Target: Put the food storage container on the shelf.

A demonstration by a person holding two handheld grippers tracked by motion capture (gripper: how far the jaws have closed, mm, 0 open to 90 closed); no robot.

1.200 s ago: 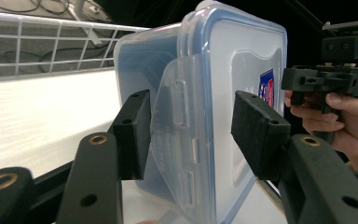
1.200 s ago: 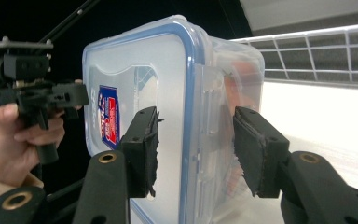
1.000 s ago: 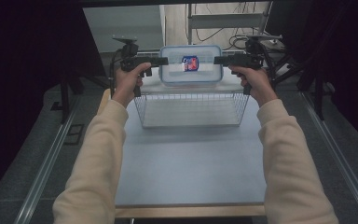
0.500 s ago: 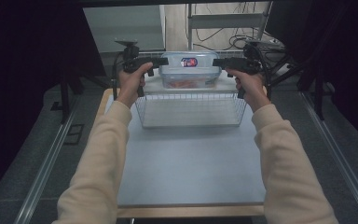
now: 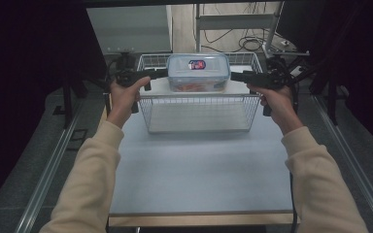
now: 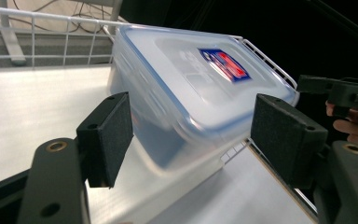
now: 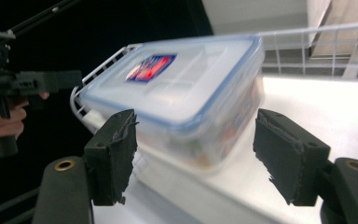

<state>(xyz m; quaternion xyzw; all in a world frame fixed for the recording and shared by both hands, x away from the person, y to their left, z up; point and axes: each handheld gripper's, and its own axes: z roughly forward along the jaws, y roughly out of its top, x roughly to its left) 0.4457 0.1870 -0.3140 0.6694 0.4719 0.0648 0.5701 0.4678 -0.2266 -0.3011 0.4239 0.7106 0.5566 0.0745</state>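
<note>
High view, container: a clear plastic container (image 5: 197, 73) with a blue-rimmed lid and a red-and-blue label sits inside the wire basket (image 5: 199, 114), toward its far side, on the white worktop (image 5: 199, 170).
High view, left gripper: the left gripper (image 5: 161, 74) is level, its tips just at the container's left end.
High view, right gripper: the right gripper (image 5: 234, 76) is level, just beside the container's right end.
Left gripper view, fingers: the two padded fingers (image 6: 109, 135) stand wide, having just been opening; the container's (image 6: 191, 98) near end lies ahead of the gap, and neither pad presses on it.
Left gripper view, far side: the right gripper (image 6: 307, 84) and its hand (image 6: 354, 126) show beyond the container.
Right gripper view, fingers: the fingers (image 7: 114, 151) stand apart, having just been opening; the container (image 7: 182, 98), blurred, lies ahead of the gap, clear of both pads.
Right gripper view, far side: the left gripper (image 7: 70, 77) shows beyond the basket rim (image 7: 81, 109).
</note>
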